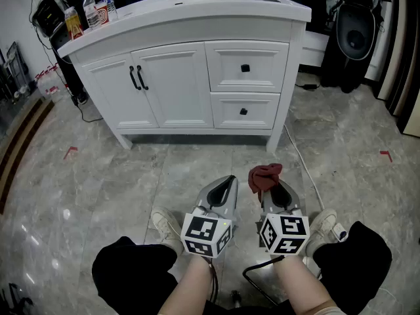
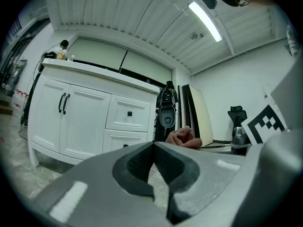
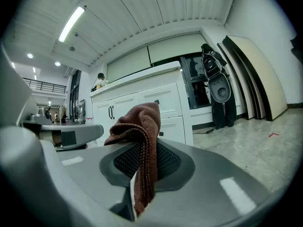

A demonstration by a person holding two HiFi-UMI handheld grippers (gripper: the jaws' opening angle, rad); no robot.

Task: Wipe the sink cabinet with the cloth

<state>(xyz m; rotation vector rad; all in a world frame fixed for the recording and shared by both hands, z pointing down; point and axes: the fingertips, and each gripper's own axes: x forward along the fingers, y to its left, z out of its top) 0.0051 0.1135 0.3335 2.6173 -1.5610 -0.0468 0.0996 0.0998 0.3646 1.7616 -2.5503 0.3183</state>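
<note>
Cloth [image 1: 264, 175], dark red and bunched, is clamped between the jaws of the right gripper [image 1: 270, 188]. In the right gripper view, the jaws are seen pressed against the fabric, with one fold hanging down between the pads and the rest heaped above the tips. The cloth is held low above the floor [image 1: 98, 176], in front of the person's knees and well apart from the sink cabinet [image 1: 197, 84].

The left gripper [image 1: 228, 181] is held just beside the right one, at about the same height. Its jaws are closed tip to tip, and nothing is gripped between them.

The white sink cabinet is positioned ahead, across the grey marble tiles. Two doors with black handles [image 1: 138, 77] are fitted on its left half, and two drawers with black knobs [image 1: 245, 68] are stacked on its right half. Bottles [image 1: 98, 8] are placed on the left end of the countertop. A black speaker [image 1: 357, 35] is located to the right of the cabinet.
</note>
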